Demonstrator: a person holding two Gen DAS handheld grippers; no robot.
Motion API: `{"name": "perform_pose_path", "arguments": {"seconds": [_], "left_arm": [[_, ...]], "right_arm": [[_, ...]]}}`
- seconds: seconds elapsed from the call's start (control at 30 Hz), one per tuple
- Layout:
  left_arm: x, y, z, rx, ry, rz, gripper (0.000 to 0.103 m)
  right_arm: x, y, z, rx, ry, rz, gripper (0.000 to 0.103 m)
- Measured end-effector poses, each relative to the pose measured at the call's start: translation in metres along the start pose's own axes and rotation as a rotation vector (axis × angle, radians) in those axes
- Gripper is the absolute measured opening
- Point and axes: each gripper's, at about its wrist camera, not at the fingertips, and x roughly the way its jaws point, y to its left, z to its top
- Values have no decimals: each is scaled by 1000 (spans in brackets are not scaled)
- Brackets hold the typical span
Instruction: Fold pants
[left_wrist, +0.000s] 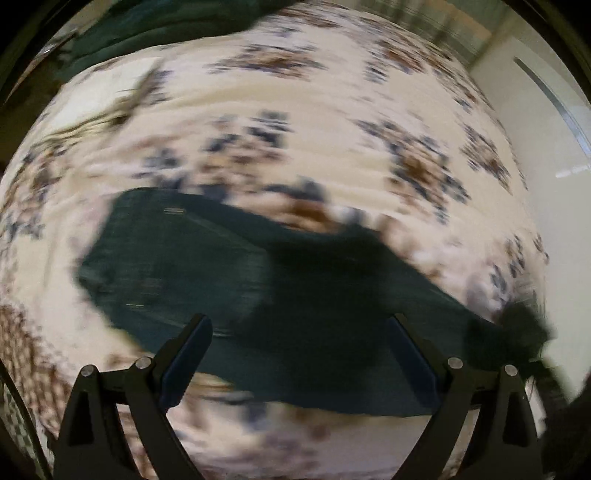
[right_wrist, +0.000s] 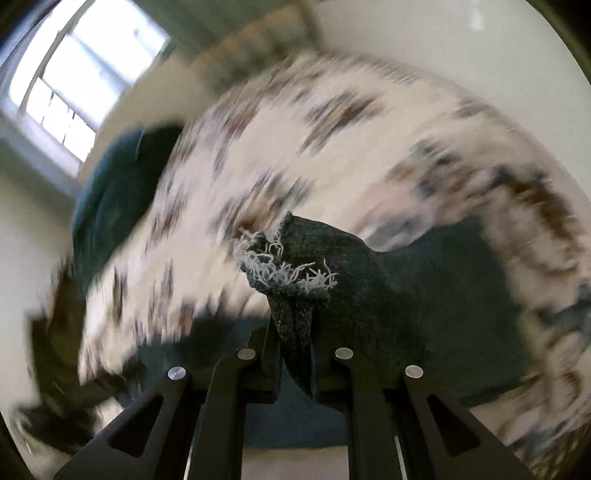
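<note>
A bed covered with a cream bedspread (left_wrist: 295, 103) printed with blue and brown flowers fills most of both views, which are heavily blurred. Dark denim pants (left_wrist: 207, 266) lie spread across the near part of the bedspread, one section flat and another section rising toward the lower right of the left wrist view. A second heap of dark teal fabric (right_wrist: 110, 206) sits at the far edge of the bed; whether it is clothing or bedding cannot be told. Beyond the bed stands a pale wall (left_wrist: 535, 155), and a bright window (right_wrist: 77, 85) shows in the right wrist view.

The left gripper (left_wrist: 299, 325) hovers above the pants with its jaws spread wide apart and nothing between them.

The right gripper (right_wrist: 293, 354) has its jaws pressed together on a fold of the pants, raised off the bed. Just past the jaws, the frayed hem (right_wrist: 288, 273) of a pant leg sticks up, with pale loose threads along its edge.
</note>
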Motion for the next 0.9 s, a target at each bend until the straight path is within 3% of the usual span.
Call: {"name": "perform_pose_path", "arguments": {"seconds": [0.13,0.23,0.27,0.3,0.33,0.37,0.4,0.5,0.6,0.7,0.8,0.9], "left_arm": [[-6,63,7,-54,-5,54,96],[-4,89,7,-80,1,59,96],[-4,94,8,-80,-1,52,96],[-5,96,8,-76,-4,44,96],[-6,95,9,-70,-4,32,96],[-7,94,10,-64,-2,17,96],[-7,90,11,-57,4,-3,96],[-8,63,16,-31,34,-113,96],[5,27,20,-16,105,-244,96],[45,-28,21,21,237,-332,96],[93,-74,17,79,347,-347,96],[135,-116,9,215,426,-299,91]], "right_arm": [[81,74,-66,-158,168,-74,12],[129,93,-98,-219,290,-185,17],[135,93,-101,-198,298,-202,23],[134,92,-100,-163,299,-183,42],[131,92,-98,-129,314,-141,53],[127,93,-94,-93,345,-78,77],[121,96,-92,-77,356,-53,82],[70,95,-73,-12,309,36,82],[17,64,-57,66,251,-30,82],[-21,12,-50,177,209,-106,82],[-32,-48,-48,284,211,-188,82],[-30,-108,-52,415,221,-232,82]]}}
